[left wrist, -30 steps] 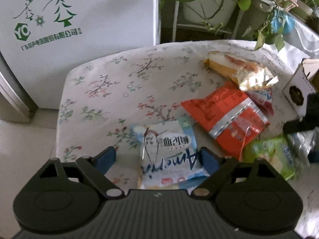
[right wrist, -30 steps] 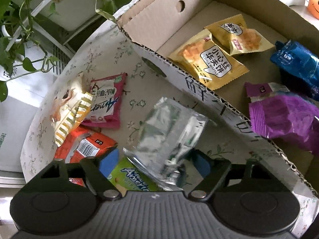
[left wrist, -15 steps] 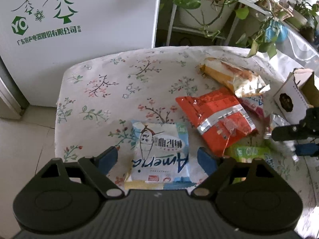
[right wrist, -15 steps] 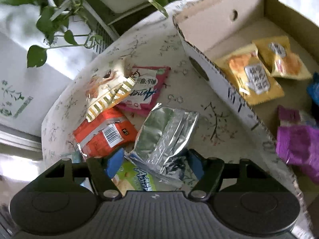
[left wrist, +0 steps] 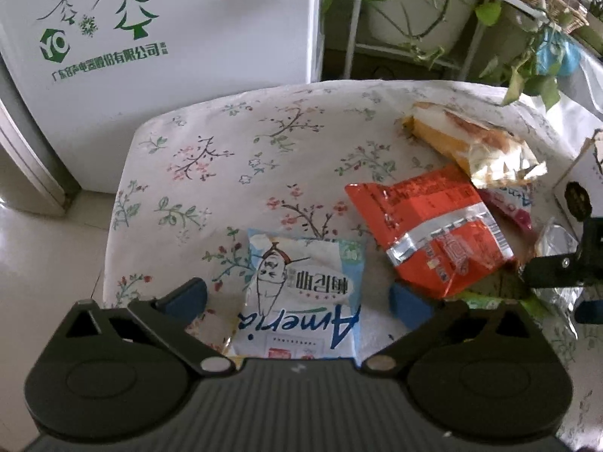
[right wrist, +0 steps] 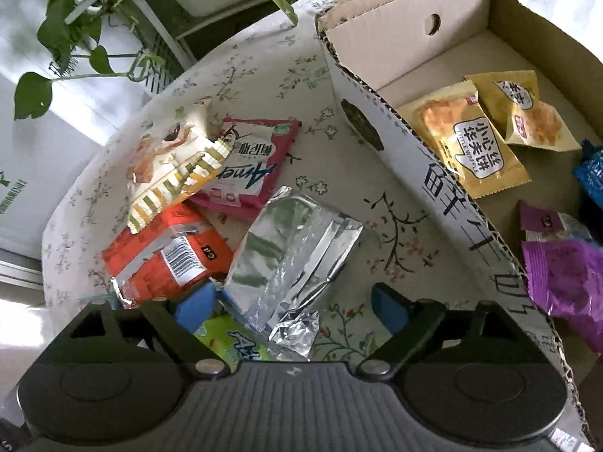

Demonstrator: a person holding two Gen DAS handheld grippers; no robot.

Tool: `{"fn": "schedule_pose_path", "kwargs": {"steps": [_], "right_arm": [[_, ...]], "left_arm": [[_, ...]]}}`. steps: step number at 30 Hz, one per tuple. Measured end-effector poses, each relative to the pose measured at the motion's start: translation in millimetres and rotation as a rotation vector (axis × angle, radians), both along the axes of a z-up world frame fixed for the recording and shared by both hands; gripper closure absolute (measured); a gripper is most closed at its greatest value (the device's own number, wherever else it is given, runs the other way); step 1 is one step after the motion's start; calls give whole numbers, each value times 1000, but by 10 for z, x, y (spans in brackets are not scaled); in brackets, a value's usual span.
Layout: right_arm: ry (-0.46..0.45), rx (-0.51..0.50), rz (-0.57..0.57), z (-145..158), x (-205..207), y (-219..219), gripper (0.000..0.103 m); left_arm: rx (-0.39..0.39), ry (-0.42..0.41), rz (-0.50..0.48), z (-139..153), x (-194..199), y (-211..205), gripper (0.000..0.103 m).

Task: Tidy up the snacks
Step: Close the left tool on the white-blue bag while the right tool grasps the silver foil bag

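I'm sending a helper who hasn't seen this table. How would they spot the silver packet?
Start at the cardboard box on the flowered tablecloth. Just outside its long wall lies the silver packet, overlapping a green packet. It alone is plain crinkled foil; its neighbours are all printed.

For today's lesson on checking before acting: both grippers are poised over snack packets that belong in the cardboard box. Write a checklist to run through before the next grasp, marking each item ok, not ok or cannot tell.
1. Left gripper jaws open, just widened: ok.
2. Blue-white packet lies between the left fingers, pads clear of it: ok.
3. Right gripper jaws open, just widened: ok.
4. Silver packet centred between the right fingers: not ok, it sits toward the left finger.
5. Silver packet free of others: not ok, it overlaps the green packet.
6. Cardboard box has bare floor left: ok.
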State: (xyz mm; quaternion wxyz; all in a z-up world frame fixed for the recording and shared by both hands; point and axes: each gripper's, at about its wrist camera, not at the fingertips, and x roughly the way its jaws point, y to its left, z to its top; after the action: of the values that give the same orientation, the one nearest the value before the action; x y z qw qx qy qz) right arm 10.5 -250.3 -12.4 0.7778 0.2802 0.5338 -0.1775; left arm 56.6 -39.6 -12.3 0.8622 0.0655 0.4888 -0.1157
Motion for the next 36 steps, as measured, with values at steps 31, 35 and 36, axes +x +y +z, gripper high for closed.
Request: {"fn": "schedule_pose_path", "kwargs": {"steps": [31,35,36], "right_arm": [[-73,-1,116,144,-62,-59,45],[-86,19,111,155,-89,-110,48],[-88,23,111,159,-94,-116,48]], "left_arm": [[-47,9,10,139,-96,20,54],[-70,21,44,159,-92,87,54],[-78,23,52,168,-94,105,54]]}}
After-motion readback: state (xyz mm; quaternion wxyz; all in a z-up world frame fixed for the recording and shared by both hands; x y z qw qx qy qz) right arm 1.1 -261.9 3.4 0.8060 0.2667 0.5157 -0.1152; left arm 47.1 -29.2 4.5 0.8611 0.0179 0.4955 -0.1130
